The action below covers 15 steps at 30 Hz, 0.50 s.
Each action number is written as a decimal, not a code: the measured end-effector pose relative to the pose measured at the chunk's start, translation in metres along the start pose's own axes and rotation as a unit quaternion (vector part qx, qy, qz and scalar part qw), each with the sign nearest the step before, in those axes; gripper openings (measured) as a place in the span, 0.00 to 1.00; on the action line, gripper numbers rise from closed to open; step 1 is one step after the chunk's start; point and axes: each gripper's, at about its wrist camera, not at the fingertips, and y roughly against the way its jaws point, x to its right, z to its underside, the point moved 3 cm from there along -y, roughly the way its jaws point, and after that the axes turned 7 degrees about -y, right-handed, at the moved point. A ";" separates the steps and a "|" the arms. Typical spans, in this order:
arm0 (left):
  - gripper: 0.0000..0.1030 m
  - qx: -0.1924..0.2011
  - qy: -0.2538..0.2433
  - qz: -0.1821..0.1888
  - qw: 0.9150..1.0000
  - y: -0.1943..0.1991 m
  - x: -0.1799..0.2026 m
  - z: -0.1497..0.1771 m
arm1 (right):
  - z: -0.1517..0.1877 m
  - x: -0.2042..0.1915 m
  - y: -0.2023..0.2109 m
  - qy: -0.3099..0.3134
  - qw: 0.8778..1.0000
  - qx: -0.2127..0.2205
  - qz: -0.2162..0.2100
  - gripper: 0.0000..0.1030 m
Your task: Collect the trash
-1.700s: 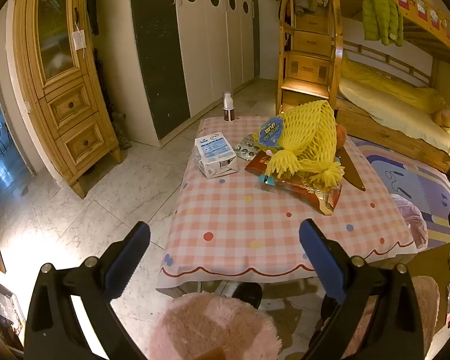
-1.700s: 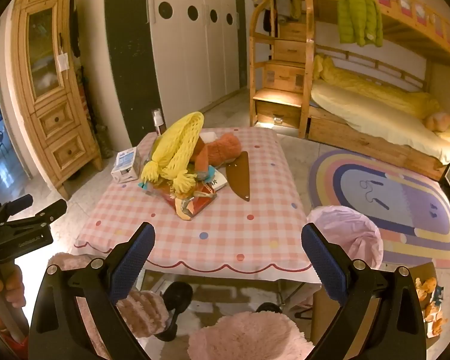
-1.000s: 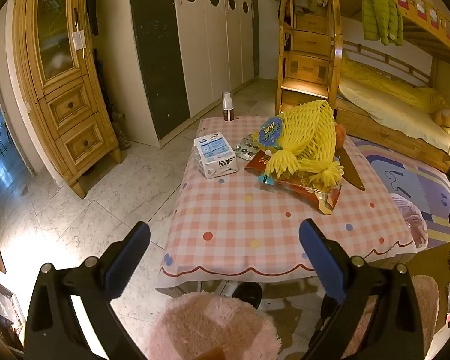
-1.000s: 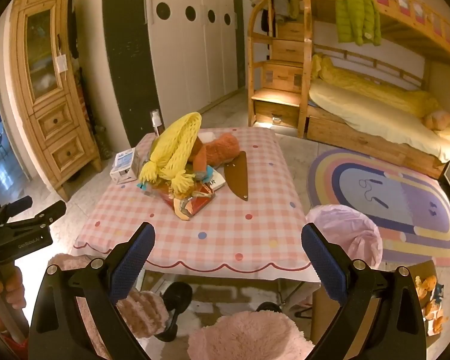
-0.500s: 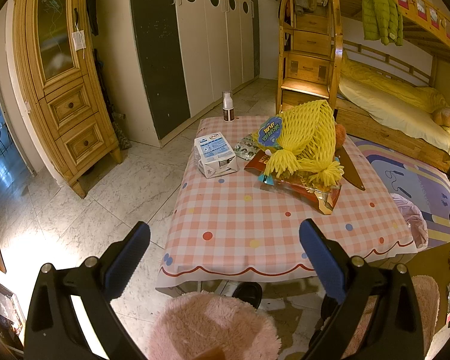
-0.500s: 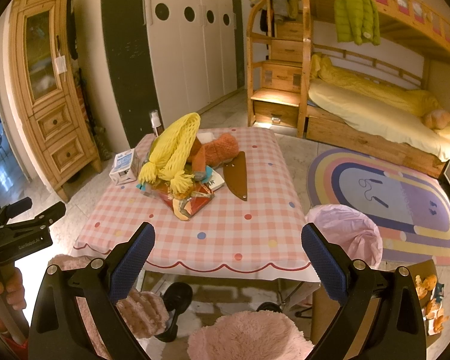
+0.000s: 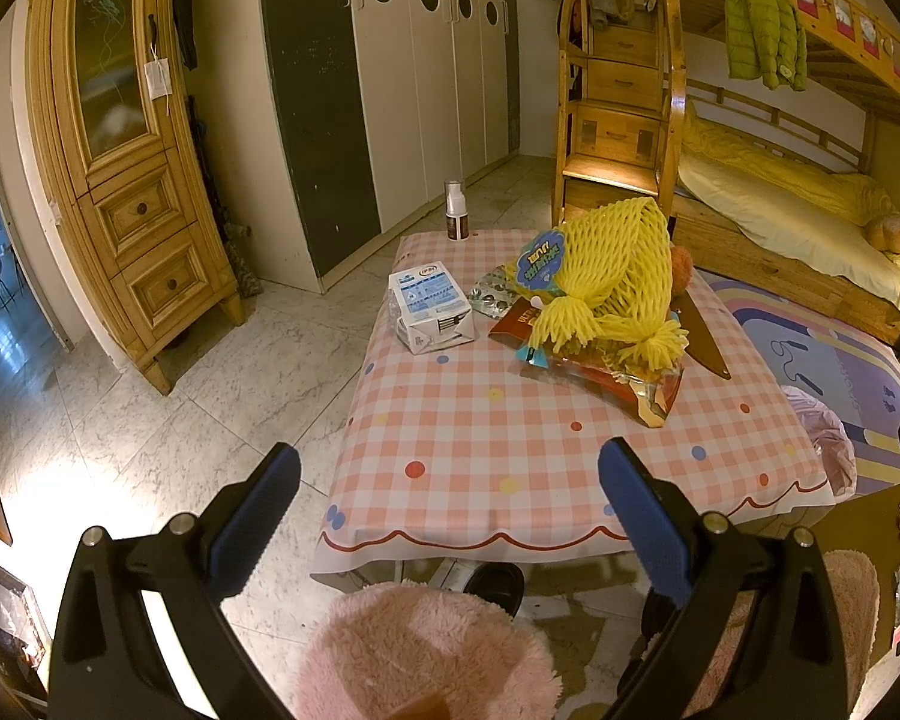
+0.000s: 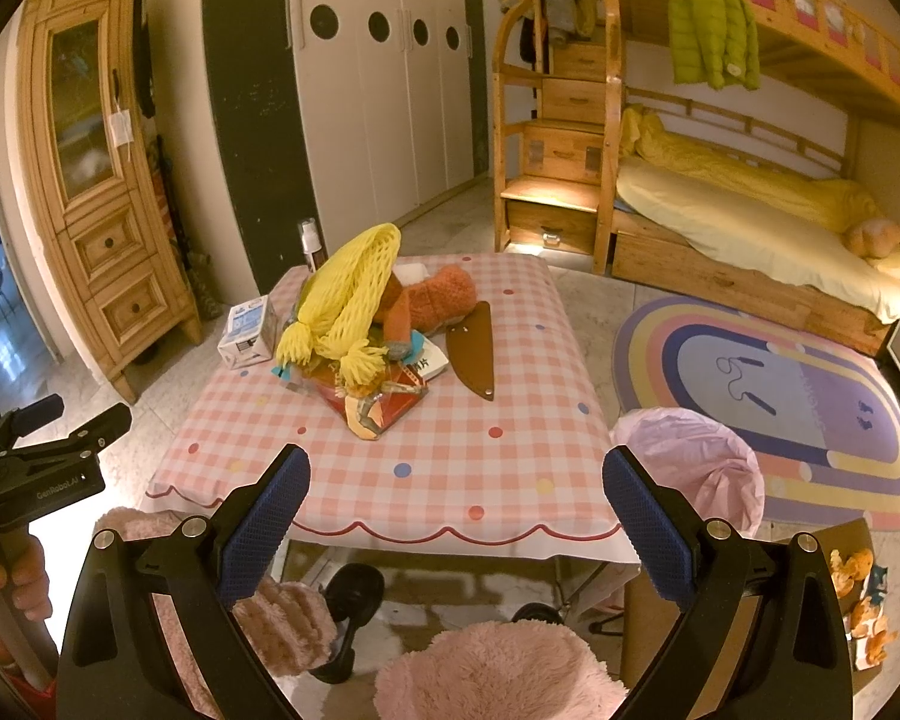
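Observation:
Trash lies on a table with a pink checked cloth (image 7: 498,456) (image 8: 450,468): a yellow foam net (image 7: 606,276) (image 8: 342,306), a red snack bag (image 7: 624,378) (image 8: 384,402), a crumpled milk carton (image 7: 429,306) (image 8: 246,330), a foil wrapper (image 7: 493,299). A bin with a pink bag (image 8: 690,468) (image 7: 822,438) stands right of the table. My left gripper (image 7: 450,498) is open and empty, short of the table's near edge. My right gripper (image 8: 456,498) is open and empty, also short of it.
A small bottle (image 7: 455,210) (image 8: 309,246), an orange knitted item (image 8: 444,294) and a brown leather sheath (image 8: 474,348) also sit on the table. Pink fluffy stools (image 7: 426,648) (image 8: 498,672) stand below. A cardboard box (image 8: 834,588), rug (image 8: 798,396), cabinet (image 7: 126,180) and bunk bed (image 8: 720,222) surround it.
Almost nothing: the right wrist view has shifted very slightly; both grippers stay open and the objects on the table have not moved.

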 end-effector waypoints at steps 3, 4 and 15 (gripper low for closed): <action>0.94 0.000 0.000 0.000 1.000 -0.001 -0.002 0.000 | 0.000 0.000 0.000 0.000 1.000 0.000 0.000 0.94; 0.94 0.000 0.000 0.000 1.000 -0.001 -0.002 0.000 | 0.000 0.000 0.000 0.000 1.000 0.000 0.000 0.94; 0.94 0.000 0.000 0.000 1.000 -0.001 -0.002 0.000 | 0.000 0.000 0.000 0.000 1.000 0.000 0.001 0.94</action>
